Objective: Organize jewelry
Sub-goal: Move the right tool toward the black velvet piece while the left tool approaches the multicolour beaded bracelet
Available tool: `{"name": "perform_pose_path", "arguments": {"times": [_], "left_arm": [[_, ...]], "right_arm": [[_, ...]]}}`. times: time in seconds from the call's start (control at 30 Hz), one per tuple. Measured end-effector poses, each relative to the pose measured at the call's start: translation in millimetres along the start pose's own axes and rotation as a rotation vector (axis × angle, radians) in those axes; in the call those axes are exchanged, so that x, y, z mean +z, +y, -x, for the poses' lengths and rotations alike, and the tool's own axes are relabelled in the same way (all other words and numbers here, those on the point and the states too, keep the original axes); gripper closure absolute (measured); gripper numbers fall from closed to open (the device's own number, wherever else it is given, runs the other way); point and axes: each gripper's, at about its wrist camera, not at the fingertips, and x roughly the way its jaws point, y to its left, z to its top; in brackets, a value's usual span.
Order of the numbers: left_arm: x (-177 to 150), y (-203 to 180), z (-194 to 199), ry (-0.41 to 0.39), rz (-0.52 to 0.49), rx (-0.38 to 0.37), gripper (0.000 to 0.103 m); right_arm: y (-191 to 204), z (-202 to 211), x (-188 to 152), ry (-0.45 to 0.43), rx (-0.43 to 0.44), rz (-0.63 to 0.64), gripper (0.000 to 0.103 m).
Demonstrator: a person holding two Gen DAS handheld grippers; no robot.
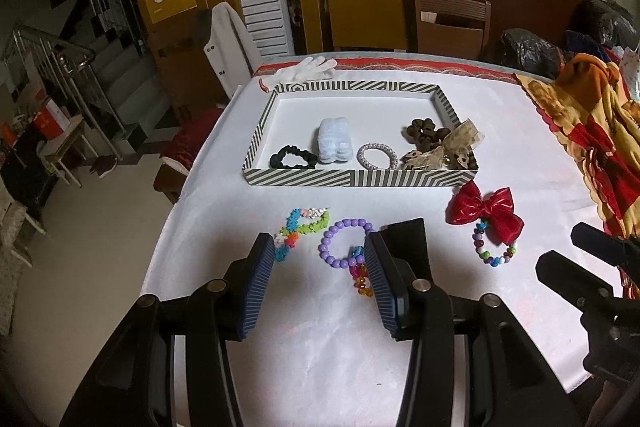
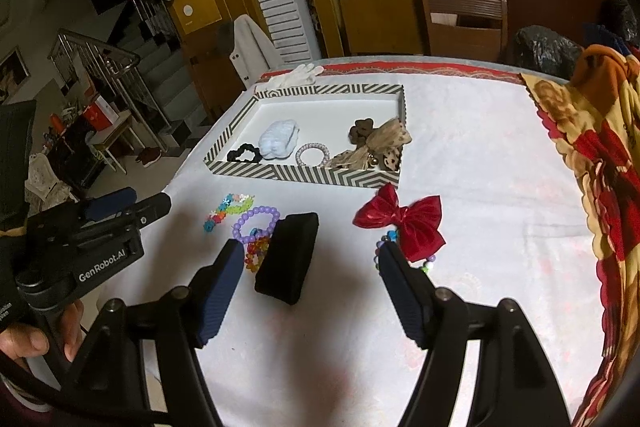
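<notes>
White cloth: covers the table (image 1: 320, 347), with everything laid on it.
Tray: a striped tray (image 1: 352, 178) sits toward the far side of the table; inside are a black scrunchie (image 1: 291, 158), a pale blue fluffy piece (image 1: 335, 143), a silvery hair ring (image 1: 377, 155) and brown bows (image 1: 440, 143) in the right corner.
Loose jewelry: near the tray's front lie a colourful flower bracelet (image 1: 300, 227), a purple bead bracelet (image 1: 344, 243) touching an orange and pink bead bracelet (image 1: 362, 281), a red bow (image 1: 486, 213) and a mixed bead bracelet (image 1: 494, 247) just under it.
Black case: a black case (image 2: 288, 257) lies beside the purple beads.
Left gripper (image 1: 320, 283): jaws apart, nothing between the pads, hanging over the purple beads.
Right gripper (image 2: 308, 283): jaws wide apart and empty, the case just ahead of its left finger.
Hand: a hand (image 2: 32, 343) grips the left tool's handle.
</notes>
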Motion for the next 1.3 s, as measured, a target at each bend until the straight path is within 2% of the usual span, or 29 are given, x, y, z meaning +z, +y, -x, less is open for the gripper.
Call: {"name": "perform_pose_path", "arguments": {"times": [0.77, 1.1, 1.3], "left_arm": [[-2, 5, -10, 0.022, 0.01, -0.026, 0.061], [-11, 45, -38, 0.138, 0.137, -0.1, 0.061], [-16, 59, -58, 0.198, 0.175, -0.107, 0.061]], "right_arm": [[2, -16, -1, 0.035, -0.008, 0.005, 0.029], [-1, -38, -13, 0.094, 0.0, -0.02, 0.027], [-1, -67, -21, 0.159, 0.031, -0.05, 0.027]]}}
